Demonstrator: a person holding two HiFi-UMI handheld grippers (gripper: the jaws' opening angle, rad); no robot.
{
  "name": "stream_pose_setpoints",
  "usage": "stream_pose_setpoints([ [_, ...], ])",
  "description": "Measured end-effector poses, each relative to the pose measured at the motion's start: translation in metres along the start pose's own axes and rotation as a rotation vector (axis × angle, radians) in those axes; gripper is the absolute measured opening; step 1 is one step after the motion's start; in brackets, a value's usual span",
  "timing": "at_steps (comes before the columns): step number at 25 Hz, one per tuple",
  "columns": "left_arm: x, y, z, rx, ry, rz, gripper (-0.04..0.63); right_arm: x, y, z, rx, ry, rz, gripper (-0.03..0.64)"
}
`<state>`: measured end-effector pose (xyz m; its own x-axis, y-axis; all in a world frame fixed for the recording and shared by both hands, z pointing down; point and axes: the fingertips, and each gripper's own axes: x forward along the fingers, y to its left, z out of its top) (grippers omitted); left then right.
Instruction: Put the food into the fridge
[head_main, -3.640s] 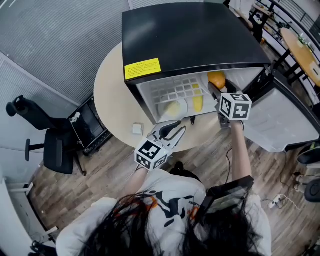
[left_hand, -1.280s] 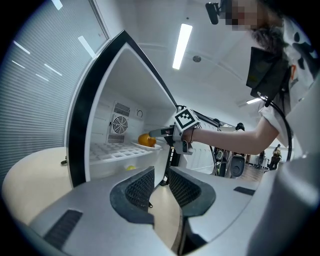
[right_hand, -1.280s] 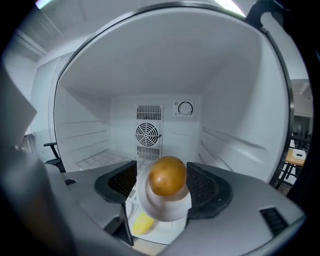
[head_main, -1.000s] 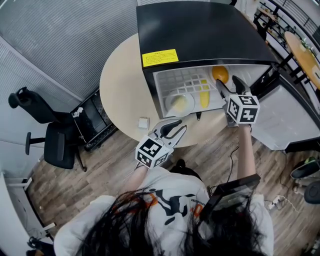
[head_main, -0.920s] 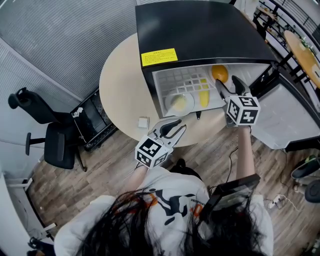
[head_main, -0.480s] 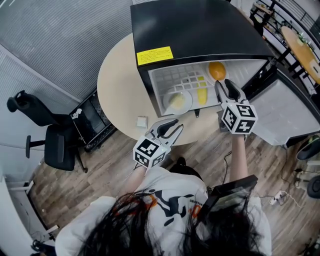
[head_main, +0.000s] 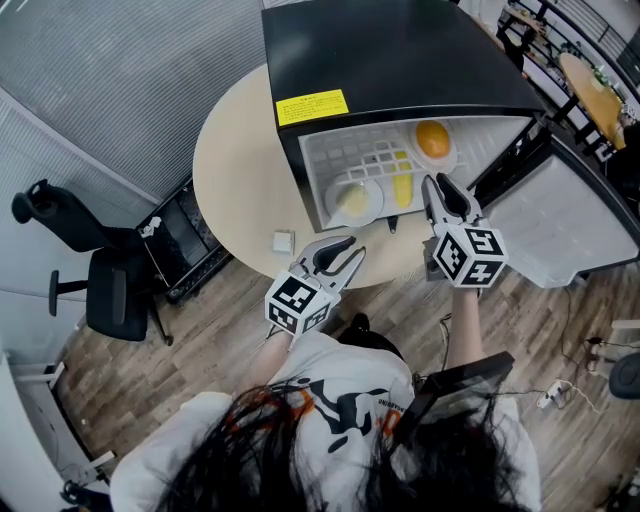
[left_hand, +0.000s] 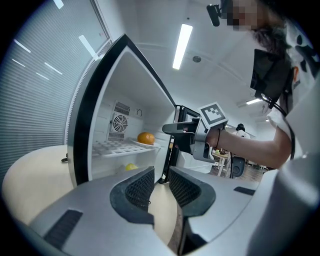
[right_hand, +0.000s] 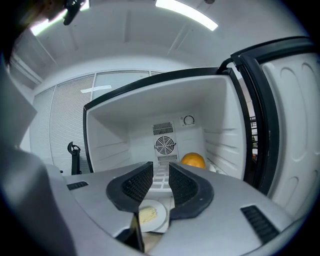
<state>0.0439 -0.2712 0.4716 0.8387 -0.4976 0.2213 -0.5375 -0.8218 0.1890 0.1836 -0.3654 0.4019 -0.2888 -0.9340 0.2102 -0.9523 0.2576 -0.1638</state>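
Note:
A small black fridge (head_main: 400, 50) stands on a round beige table (head_main: 235, 170) with its door (head_main: 545, 225) swung open to the right. An orange (head_main: 432, 139) (right_hand: 193, 160) (left_hand: 145, 138) lies on the upper shelf. Below it sit a plate of pale yellow food (head_main: 353, 200) (right_hand: 148, 215) and a long yellow item (head_main: 402, 186). My right gripper (head_main: 440, 182) (right_hand: 161, 180) hangs just in front of the opening; its jaws have just been closing to a narrow gap with nothing between them. My left gripper (head_main: 340, 243) (left_hand: 161, 182) hovers at the table's near edge, narrowly open and empty.
A small white square object (head_main: 283, 241) lies on the table left of my left gripper. A small dark object (head_main: 392, 226) lies by the fridge's front. A black office chair (head_main: 100, 290) and a dark box stand on the wood floor at left.
The right gripper has drawn back out of the fridge opening toward the table's near edge, and its jaws have narrowed. The left gripper has stayed in place.

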Motion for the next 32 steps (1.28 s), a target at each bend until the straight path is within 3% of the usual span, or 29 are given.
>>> stream_pose_setpoints([
  [16, -0.025, -0.010, 0.002, 0.013, -0.019, -0.029, 0.094, -0.044, 0.054, -0.054, 0.127, 0.042, 0.010, 0.087],
  [32, -0.085, -0.030, -0.012, 0.024, -0.023, -0.047, 0.094, -0.087, 0.136, -0.110, 0.201, 0.102, 0.024, 0.078],
])
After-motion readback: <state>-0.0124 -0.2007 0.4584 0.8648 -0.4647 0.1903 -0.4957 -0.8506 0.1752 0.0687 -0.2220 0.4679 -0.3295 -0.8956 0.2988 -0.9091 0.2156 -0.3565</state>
